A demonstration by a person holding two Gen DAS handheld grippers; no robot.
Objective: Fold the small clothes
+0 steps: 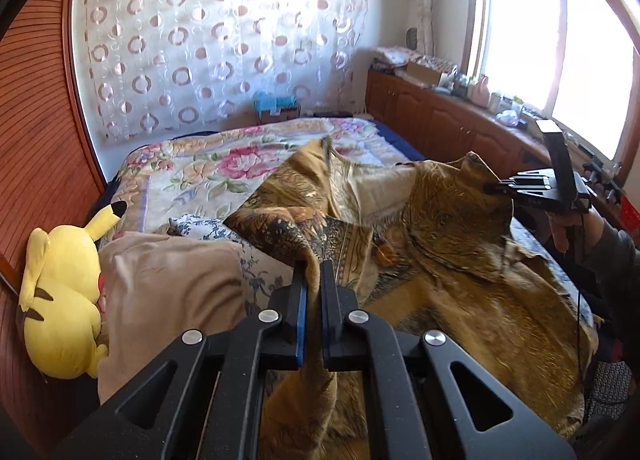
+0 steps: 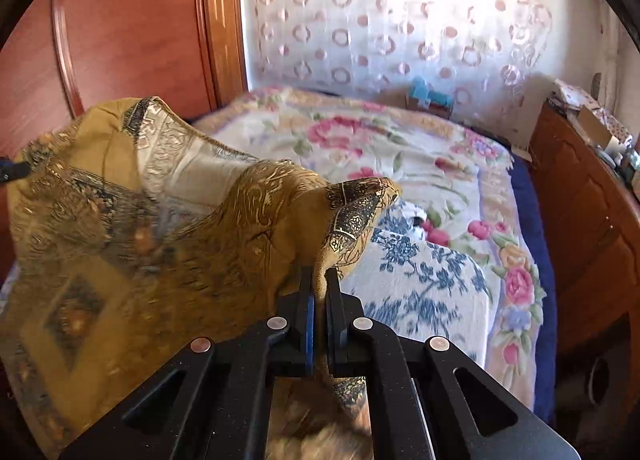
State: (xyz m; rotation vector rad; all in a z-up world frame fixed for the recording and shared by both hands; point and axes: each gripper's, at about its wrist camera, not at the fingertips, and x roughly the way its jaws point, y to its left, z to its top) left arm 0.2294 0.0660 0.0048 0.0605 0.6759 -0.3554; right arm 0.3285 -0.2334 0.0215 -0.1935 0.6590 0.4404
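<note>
So the bed [image 1: 192, 163] is wearing a floral blanket [image 2: 400, 163] with pink roses, over a dark blue sheet [image 2: 532, 219] showing at the edge. Lying on it: a mustard patterned cloth [image 1: 440, 244], a blue-and-white floral piece [image 2: 420, 280], a beige cushion [image 1: 168, 292], and a yellow plush toy [image 1: 60, 292] leaning by the wooden side.

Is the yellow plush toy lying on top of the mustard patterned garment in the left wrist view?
No. The yellow plush toy lies at the bed's left edge against the wooden headboard, apart from the mustard garment.
</note>
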